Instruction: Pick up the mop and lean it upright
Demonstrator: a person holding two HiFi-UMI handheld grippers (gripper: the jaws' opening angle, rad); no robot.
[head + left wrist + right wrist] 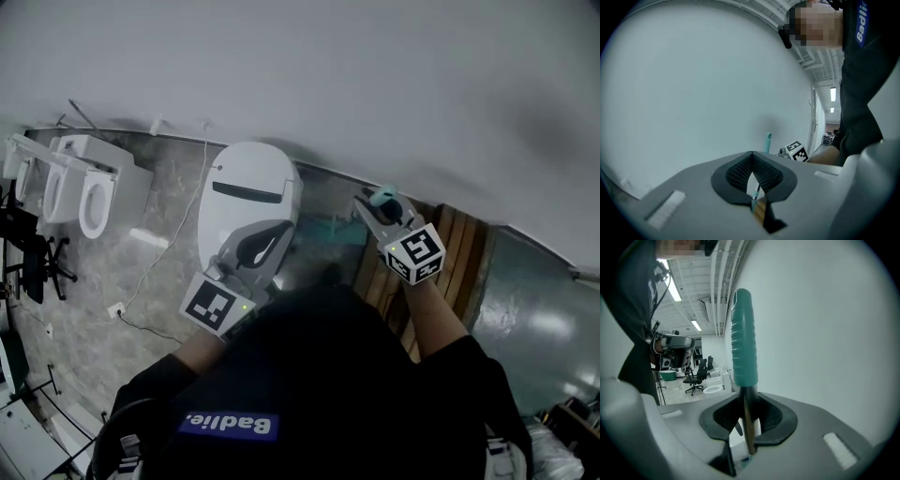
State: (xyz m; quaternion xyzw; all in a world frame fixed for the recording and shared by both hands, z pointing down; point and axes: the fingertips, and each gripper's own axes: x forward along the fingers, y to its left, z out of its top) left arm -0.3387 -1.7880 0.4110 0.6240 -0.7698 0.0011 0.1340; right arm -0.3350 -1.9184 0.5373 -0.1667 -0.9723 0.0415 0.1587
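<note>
Right gripper (746, 405): jaws partly closed, black pads clamped on the mop (743, 348), a thin metal pole topped by a teal ribbed plastic grip. We see the pole standing roughly upright between the pads. The grip rises clear above them, close beside the plain white wall (825, 324).

Left gripper (752, 155): pad tips meet and nothing is pinched between them. Through the slit beneath the tips we glimpse a lower stretch of the pole with a teal collar, beyond the jaws and apart from them. The teal grip's top pokes up behind this gripper, with the right gripper's marker cube just beside it.

From the head view we note both grippers held out in front of the person's dark top. The left is in front of a white oval toilet with closed lid (246, 192). The right is above a brown wooden slatted board (461, 253) at the wall's foot. We cannot make out the mop's lower end. A row of white toilets (89, 187) stands well off to the left on the grey mottled floor (169, 216).
</note>
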